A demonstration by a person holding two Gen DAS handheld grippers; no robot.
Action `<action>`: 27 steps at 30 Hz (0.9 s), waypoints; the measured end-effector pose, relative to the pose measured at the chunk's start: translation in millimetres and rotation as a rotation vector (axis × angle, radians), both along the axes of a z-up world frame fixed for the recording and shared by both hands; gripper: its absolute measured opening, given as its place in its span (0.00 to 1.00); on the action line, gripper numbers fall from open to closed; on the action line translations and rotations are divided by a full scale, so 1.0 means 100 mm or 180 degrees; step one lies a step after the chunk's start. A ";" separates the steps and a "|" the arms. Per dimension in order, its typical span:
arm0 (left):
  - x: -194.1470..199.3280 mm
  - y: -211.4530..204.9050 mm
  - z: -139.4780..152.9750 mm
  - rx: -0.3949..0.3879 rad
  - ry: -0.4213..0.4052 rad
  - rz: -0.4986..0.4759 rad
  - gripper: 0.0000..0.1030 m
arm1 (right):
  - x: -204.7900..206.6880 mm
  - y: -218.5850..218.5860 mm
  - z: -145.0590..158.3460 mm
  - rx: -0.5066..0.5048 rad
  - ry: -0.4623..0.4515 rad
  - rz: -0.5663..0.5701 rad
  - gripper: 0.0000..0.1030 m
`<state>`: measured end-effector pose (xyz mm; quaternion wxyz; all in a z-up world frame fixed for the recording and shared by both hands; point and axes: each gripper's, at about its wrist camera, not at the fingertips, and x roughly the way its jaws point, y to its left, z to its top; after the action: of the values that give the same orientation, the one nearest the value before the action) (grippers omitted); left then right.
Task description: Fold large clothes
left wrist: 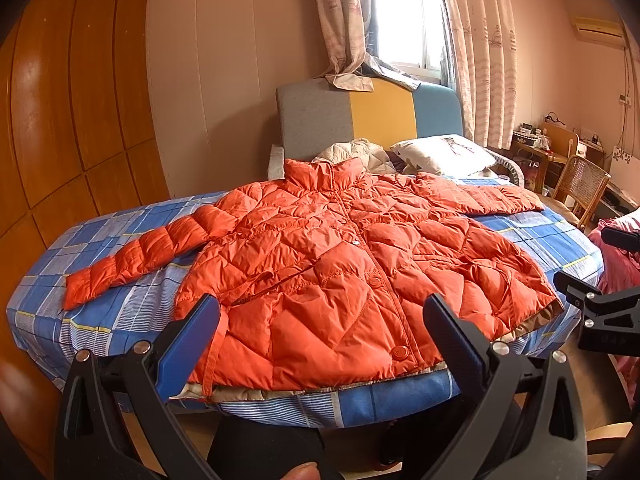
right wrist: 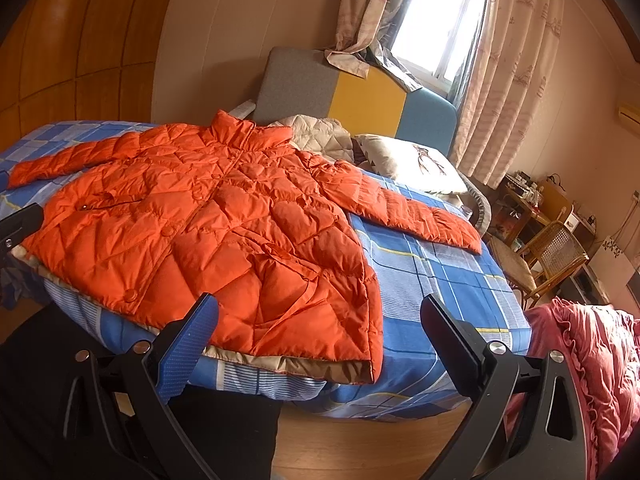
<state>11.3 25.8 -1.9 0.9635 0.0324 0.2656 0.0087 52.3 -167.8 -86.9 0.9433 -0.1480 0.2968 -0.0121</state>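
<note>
An orange quilted puffer jacket (left wrist: 340, 256) (right wrist: 224, 220) lies flat and front-up on the blue checked bed (left wrist: 120, 320) (right wrist: 440, 280), collar toward the headboard, both sleeves spread out sideways. Its beige-lined hem hangs at the near bed edge. My left gripper (left wrist: 320, 320) is open, held just short of the hem's middle, nothing between its fingers. My right gripper (right wrist: 320, 320) is open too, in front of the jacket's right hem corner, holding nothing. The right gripper's tool shows at the right edge of the left wrist view, and the left one at the left edge of the right wrist view.
A grey, yellow and blue headboard (left wrist: 360, 116) stands at the far end with a pillow (left wrist: 440, 156) and a beige quilted garment (left wrist: 356, 152). A wooden wardrobe (left wrist: 60, 140) lines the left. A rattan chair (right wrist: 548, 256), a desk and pink bedding (right wrist: 588, 364) sit right.
</note>
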 end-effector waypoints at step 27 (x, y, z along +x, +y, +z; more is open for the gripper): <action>1.16 0.47 -0.32 -0.0458 0.0597 0.0042 0.98 | 0.99 -1.23 -0.35 0.0933 0.0538 -0.1010 0.97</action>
<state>127.2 72.5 -34.2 0.9342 -0.0379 0.3547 -0.0071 151.8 -290.8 -121.8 0.9128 0.0386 0.3929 -0.1046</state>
